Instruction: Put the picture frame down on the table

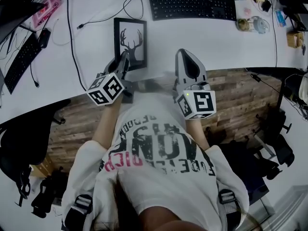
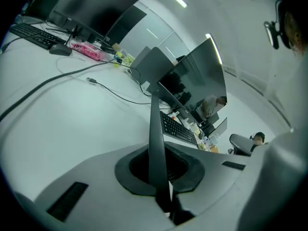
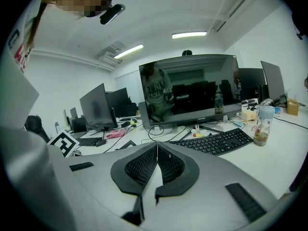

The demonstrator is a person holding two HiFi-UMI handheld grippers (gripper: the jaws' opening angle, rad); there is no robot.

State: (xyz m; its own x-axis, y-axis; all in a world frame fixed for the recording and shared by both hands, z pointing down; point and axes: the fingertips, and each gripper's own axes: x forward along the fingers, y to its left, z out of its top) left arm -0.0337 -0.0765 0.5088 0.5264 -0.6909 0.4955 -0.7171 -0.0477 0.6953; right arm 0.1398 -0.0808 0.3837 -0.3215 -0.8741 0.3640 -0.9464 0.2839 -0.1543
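Black picture frame [image 1: 130,42] shows upper middle in the head view, low over the white table [image 1: 86,57], its bottom edge pinched by the left gripper [image 1: 125,57]. Left gripper view: it's a thin edge-on grip, so the frame could swivel or slap down if dropped tilted. Right gripper view: the right gripper [image 3: 156,150] is pressed together, empty.

Left gripper [image 1: 125,57] is held tilted down, jaws clamped on the picture frame [image 1: 131,35] edge. Right gripper [image 1: 186,53] is held alongside, jaws pressed together, empty.
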